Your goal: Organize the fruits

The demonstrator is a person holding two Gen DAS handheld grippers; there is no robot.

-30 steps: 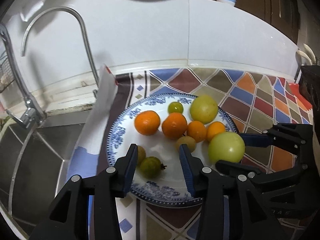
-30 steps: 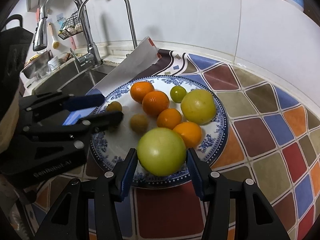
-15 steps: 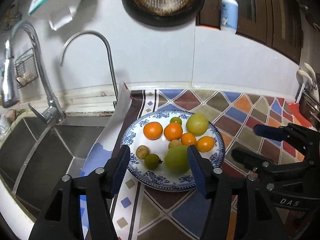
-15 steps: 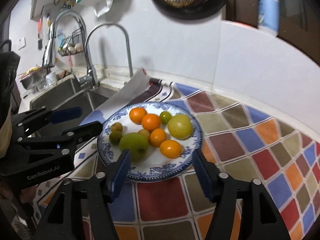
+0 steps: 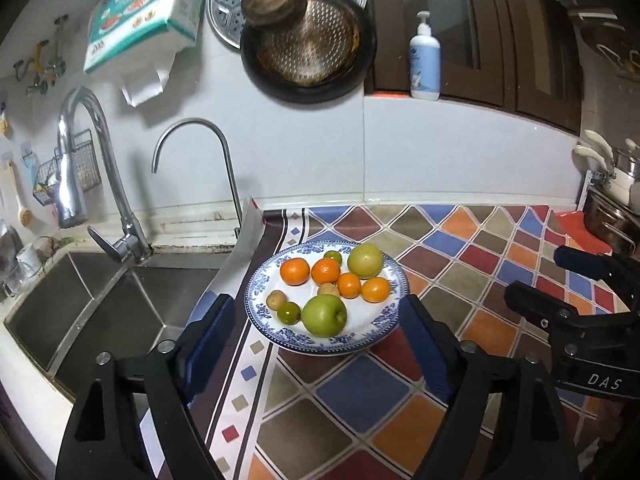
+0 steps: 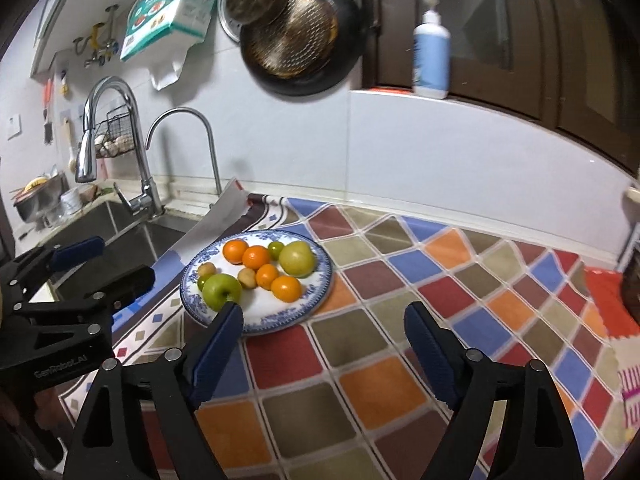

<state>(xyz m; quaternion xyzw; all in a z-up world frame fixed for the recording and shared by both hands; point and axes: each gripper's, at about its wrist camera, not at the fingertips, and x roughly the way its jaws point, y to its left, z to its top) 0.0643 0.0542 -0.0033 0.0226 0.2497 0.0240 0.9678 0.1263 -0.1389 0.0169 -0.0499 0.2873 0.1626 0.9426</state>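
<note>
Blue-patterned white plate (image 5: 394, 280) on tiled bench (image 5: 460, 276) — carries green apple (image 5: 324, 315), oranges, small fruits. Left tool (image 5: 320, 332), right tool (image 6: 324, 330): jaws just been opening, apart, nothing between them.

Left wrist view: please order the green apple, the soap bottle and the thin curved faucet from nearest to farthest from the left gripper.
1. Green apple, on the plate's near side, just ahead of the left gripper.
2. Thin curved faucet, behind the sink, left.
3. Soap bottle, on the high ledge, right.
</note>
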